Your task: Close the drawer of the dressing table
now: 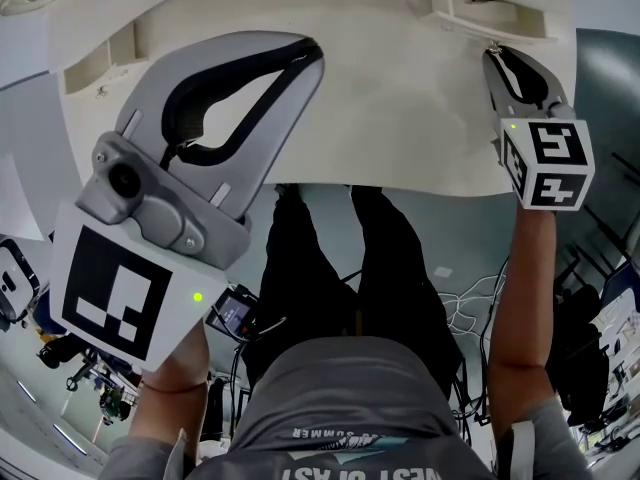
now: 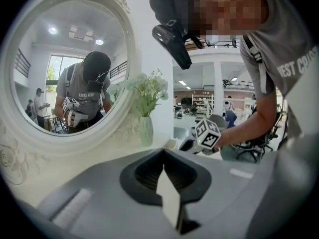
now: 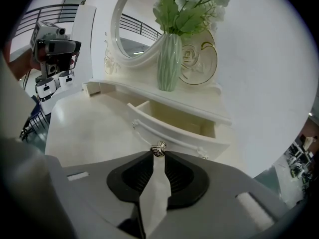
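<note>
The white dressing table (image 1: 400, 118) has a small drawer (image 3: 169, 128) pulled out at its right, below the shelf with the vase. In the head view the drawer (image 1: 490, 13) sits at the top right. My right gripper (image 3: 158, 151) is at the drawer front, shut on its small metal knob (image 3: 158, 148), which is pinched between the fingertips. From the head view the right gripper (image 1: 492, 54) reaches up to that knob (image 1: 493, 46). My left gripper (image 1: 308, 48) hovers over the tabletop's left side, shut with nothing in it; its tips (image 2: 163, 153) meet.
An oval mirror (image 2: 65, 68) stands at the table's back, with a green vase of flowers (image 3: 169, 63) beside it. A small open cubby (image 1: 95, 68) is at the table's left. The person's legs (image 1: 350, 268) are under the table's front edge, with cables (image 1: 470, 313) on the floor.
</note>
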Demonstrator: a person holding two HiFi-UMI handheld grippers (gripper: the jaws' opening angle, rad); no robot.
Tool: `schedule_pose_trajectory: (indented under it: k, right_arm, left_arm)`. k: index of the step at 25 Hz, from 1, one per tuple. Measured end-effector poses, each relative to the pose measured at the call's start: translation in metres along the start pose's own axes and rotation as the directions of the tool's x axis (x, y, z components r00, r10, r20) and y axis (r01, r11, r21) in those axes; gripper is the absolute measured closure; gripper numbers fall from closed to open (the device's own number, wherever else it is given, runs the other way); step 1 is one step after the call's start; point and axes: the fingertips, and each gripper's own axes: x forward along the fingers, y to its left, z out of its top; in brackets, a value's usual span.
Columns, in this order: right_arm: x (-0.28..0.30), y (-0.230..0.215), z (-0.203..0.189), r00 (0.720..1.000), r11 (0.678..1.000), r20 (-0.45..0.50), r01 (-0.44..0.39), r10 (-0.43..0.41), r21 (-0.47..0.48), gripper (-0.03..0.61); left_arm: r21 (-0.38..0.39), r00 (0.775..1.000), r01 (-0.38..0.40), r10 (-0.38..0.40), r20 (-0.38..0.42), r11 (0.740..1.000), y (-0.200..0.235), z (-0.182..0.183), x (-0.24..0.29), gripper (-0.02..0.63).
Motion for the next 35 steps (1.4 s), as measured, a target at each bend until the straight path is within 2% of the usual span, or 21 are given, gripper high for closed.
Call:
schedule_pose_trajectory:
  k: [14,35]
  right_arm:
    - [0.004,-0.004,0.005,1.000,1.000,-0.014,0.005,-0.005,-0.010,0.505]
    - [0.056,-0.026,0.026,0.999,0.997,-0.020,0.037,-0.038,-0.064,0.508]
  left_arm:
    - [-0.002,1.000,-0.020,0.020,0.006,1.000,0.006,0.001,-0.008,0.611]
    - [-0.015,0.992,-0.125,0.126,0.005,0.992,0.032,-0.019,-0.047,0.611]
